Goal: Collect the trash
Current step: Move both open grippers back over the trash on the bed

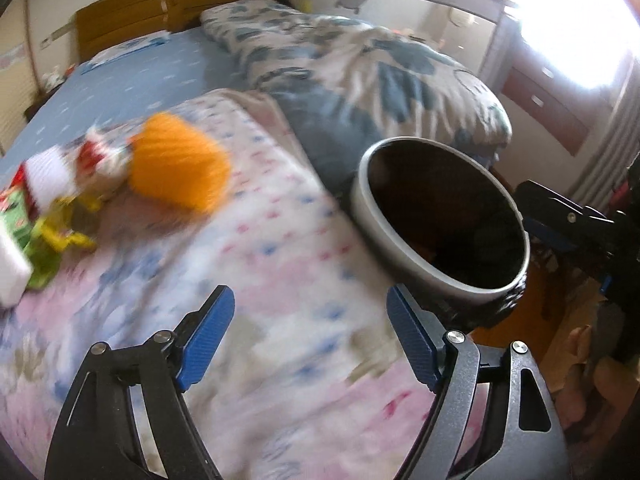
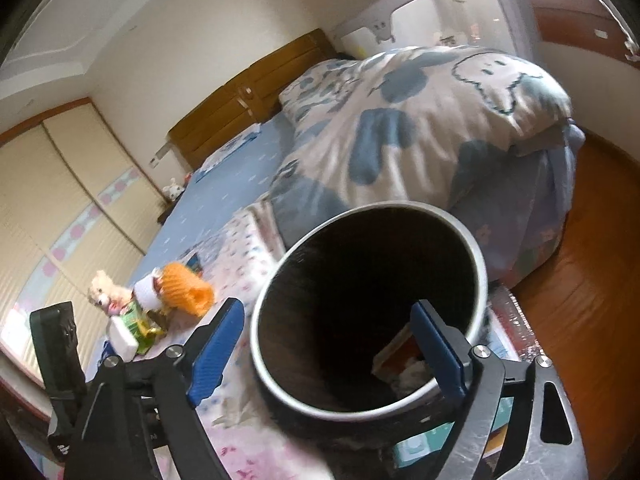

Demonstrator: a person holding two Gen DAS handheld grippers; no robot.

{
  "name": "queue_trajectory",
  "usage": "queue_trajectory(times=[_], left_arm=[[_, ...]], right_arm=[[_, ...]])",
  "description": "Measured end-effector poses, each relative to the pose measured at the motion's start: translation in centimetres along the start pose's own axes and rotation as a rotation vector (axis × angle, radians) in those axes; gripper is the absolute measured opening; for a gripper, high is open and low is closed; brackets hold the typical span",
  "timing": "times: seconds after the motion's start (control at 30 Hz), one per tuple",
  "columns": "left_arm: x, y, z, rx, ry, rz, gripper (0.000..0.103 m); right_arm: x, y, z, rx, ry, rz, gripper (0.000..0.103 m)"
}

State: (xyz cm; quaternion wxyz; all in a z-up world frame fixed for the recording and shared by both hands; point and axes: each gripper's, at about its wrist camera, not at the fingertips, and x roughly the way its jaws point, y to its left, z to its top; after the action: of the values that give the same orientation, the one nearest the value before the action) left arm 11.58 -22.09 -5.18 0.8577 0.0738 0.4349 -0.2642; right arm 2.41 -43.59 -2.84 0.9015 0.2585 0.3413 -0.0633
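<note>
A round trash bin (image 2: 478, 264) with a silver rim and a dark inside stands against the side of the bed. Paper scraps (image 2: 400, 364) lie at its bottom. My right gripper (image 2: 328, 306) is open over the bin's mouth, one finger outside the rim and one over the opening, holding nothing. My left gripper (image 1: 309, 296) is open and empty above the pastel blanket (image 1: 280, 240), with the bin (image 1: 372, 216) just to its right. At the far left of the bed lie a green packet (image 1: 16, 216), a white box (image 2: 122, 340) and an orange knitted piece (image 1: 180, 160).
A plush dog (image 2: 102, 288) sits beside the litter. A bunched blue and white quilt (image 2: 420, 120) fills the far right of the bed, below a wooden headboard (image 2: 248, 96). Wooden floor (image 2: 592, 280) runs along the right side. Wardrobe doors (image 2: 60, 200) stand at the left.
</note>
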Motion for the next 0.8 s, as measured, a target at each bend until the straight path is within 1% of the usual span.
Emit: queue_trajectory(times=[0.17,0.53,0.8], left_arm=[[-1.6,3.1,-1.7,-0.057,-0.015,0.043,0.081],[-4.6,9.4,-4.9,-0.174,-0.04,0.124,0.081],[-6.0,13.4,-7.1,-0.253,-0.044,0.177,0.081]], right_arm=[[0.9,3.1,-1.3,-0.068,0.032,0.043,0.087],[3.3,9.9,-3.4,-0.212,0.098,0.133,0.092],[5.3,13.3,-5.2,-0.261,0.138,0.186,0.093]])
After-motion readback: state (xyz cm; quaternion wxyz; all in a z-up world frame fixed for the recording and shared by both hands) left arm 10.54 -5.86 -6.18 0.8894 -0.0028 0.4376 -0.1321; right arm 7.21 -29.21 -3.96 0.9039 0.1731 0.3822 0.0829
